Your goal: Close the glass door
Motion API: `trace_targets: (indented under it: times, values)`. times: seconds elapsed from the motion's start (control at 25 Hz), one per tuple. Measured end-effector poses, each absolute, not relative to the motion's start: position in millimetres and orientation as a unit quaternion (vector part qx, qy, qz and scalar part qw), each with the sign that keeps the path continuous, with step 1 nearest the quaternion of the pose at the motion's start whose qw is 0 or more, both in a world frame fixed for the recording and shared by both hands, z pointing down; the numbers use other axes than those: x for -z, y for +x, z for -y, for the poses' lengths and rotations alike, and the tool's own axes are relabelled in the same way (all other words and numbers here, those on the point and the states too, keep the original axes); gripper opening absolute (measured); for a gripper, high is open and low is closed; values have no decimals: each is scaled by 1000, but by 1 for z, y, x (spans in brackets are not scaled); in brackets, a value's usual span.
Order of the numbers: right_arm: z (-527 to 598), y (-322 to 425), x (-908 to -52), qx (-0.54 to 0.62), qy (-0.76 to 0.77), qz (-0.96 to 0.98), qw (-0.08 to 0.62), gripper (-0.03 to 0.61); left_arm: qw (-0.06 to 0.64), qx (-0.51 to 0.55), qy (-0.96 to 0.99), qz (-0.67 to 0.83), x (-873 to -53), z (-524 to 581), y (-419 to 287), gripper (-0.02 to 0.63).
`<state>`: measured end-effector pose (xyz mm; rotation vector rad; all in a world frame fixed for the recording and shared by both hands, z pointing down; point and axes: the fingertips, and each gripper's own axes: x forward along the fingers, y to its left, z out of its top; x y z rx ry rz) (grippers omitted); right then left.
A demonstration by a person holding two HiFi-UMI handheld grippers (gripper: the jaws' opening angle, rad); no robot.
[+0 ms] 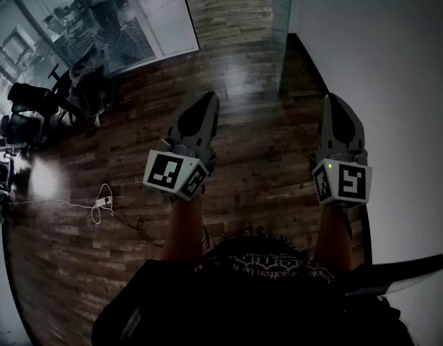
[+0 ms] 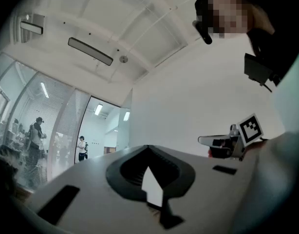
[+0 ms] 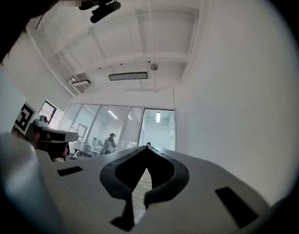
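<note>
In the head view, you hold your left tool (image 1: 205, 101) and right tool (image 1: 335, 101) out over the wooden floor (image 1: 250, 157). They are side by side, well apart, and both point to twelve o'clock. The glass door (image 1: 282, 27) stands up at twelve o'clock, its pane just beside the white wall (image 1: 395, 63). It is nearer your right tool's line than your left's, and well apart from both. A glass partition (image 1: 113, 20) fills ten o'clock, with office chairs (image 1: 34, 114) in front of it. A white cable (image 1: 99, 206) lies on the floor at nine o'clock from the left tool.

In the left gripper view, your left tool's jaws are pressed together at the tips with nothing between them, and only the white wall shows past them. Your right tool sits at three o'clock with its marker cube (image 2: 251, 129). The doorway (image 2: 103, 130) opens at nine o'clock, and a person (image 2: 81, 147) stands near it.

In the right gripper view, your right tool's jaws are likewise pressed together and pinch nothing. The bright doorway sits at twelve o'clock, just above the tips. You cannot tell the door's pane apart from the opening there.
</note>
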<state>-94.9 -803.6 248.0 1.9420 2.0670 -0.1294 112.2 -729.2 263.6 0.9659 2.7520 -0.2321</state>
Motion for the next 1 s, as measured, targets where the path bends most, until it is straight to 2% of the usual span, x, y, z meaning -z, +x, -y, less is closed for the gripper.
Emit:
trace_targets:
  times: [0.6,0.8,1.0]
  values:
    - [803,-102,-254,35,681,-716,148,3,85,89,315,-941,-272,735,98,2]
    - [805,-113,-257,43,686,-713,139,3,111,89,310,-940,-265,739,91,2]
    - [807,-131,-258,39,697,-702,139,3,106,78,318,-939,-269,738,75,2]
